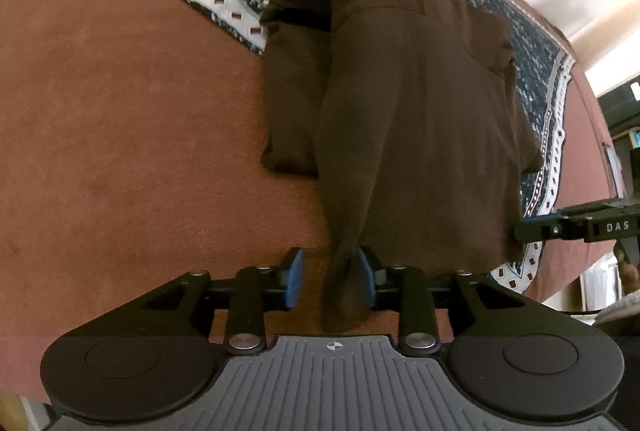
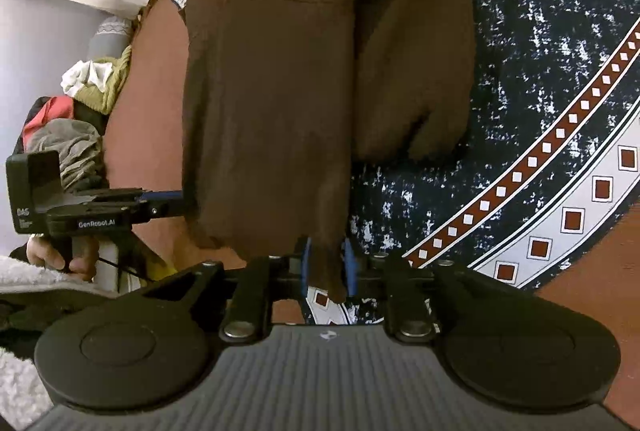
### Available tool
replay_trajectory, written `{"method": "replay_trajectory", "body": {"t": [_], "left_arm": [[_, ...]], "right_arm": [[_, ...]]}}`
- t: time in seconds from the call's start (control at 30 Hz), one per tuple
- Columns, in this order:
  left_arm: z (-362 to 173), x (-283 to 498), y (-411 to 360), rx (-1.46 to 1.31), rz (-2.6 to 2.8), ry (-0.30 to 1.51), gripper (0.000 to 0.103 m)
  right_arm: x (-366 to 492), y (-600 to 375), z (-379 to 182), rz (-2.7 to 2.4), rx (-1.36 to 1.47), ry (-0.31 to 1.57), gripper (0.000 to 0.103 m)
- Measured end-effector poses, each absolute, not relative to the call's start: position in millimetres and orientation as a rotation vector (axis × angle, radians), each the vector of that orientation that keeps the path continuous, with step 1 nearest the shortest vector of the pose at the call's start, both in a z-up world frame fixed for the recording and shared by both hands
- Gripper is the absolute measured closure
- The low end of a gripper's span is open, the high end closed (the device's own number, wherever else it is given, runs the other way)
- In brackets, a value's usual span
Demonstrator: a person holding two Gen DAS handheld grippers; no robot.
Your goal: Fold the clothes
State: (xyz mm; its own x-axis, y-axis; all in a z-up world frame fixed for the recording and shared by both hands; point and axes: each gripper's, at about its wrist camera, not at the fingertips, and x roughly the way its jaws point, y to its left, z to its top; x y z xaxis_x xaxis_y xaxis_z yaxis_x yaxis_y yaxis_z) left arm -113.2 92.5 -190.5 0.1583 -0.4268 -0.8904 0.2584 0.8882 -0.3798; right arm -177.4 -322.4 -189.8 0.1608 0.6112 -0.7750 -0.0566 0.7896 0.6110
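Rust-brown fabric covers the bed (image 1: pixel 120 135), and across it lies a dark blue speckled blanket (image 2: pixel 540 43) edged with white bands of small red-brown squares. On the blanket rests the brown garment (image 1: pixel 400 103), partly folded, with one panel doubled over on top and its near hem drawn toward both cameras.

In the left wrist view, the left tool (image 1: pixel 331 283) stands with its blue pads parted. A hanging corner of the brown garment drops between them. It lies against the pad on the right side of that view, while the pad on the left side stands clear of the cloth with rust-brown cover showing in the gap, so the grip is released. This tool points steeply down at the near edge of the garment.

In the right wrist view, the right tool (image 2: pixel 327 265) has its pads set narrowly apart with another strip of the garment's hem hanging between them. The cloth fills most of the gap and touches both pads, though I cannot tell whether they pinch it firmly or merely flank it. This tool also tilts down toward the bed.

The same view shows the left tool from the side, level, its blue fingertip at the garment's edge, with a person's hand (image 2: pixel 60 255) wrapped around its handle and a pale fleecy sleeve (image 2: pixel 24 279) below. A heap of other clothes (image 2: pixel 80 99) sits beyond it.
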Motion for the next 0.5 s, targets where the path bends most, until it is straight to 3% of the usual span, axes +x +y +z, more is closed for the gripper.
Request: {"method": "replay_trajectory", "body": {"t": [0.2, 0.27, 0.3, 0.33, 0.5], "left_arm": [[-200, -111, 86, -0.158, -0.520, 1.362, 0.053], [-201, -109, 84, -0.153, -0.522, 1.368, 0.102], [-201, -108, 86, -0.173, -0.533, 1.380, 0.103], [-199, -106, 88, -0.197, -0.544, 1.388, 0.103], [-176, -97, 99, -0.324, -0.589, 1.386, 0.103]], "right_arm": [[-177, -315, -196, 0.528, 0.511, 1.369, 0.082], [-177, -314, -201, 0.533, 0.526, 1.387, 0.087], [-177, -314, -202, 0.537, 0.538, 1.393, 0.097], [-176, -315, -203, 0.542, 0.551, 1.399, 0.100], [-168, -327, -187, 0.636, 0.654, 1.379, 0.100]]}}
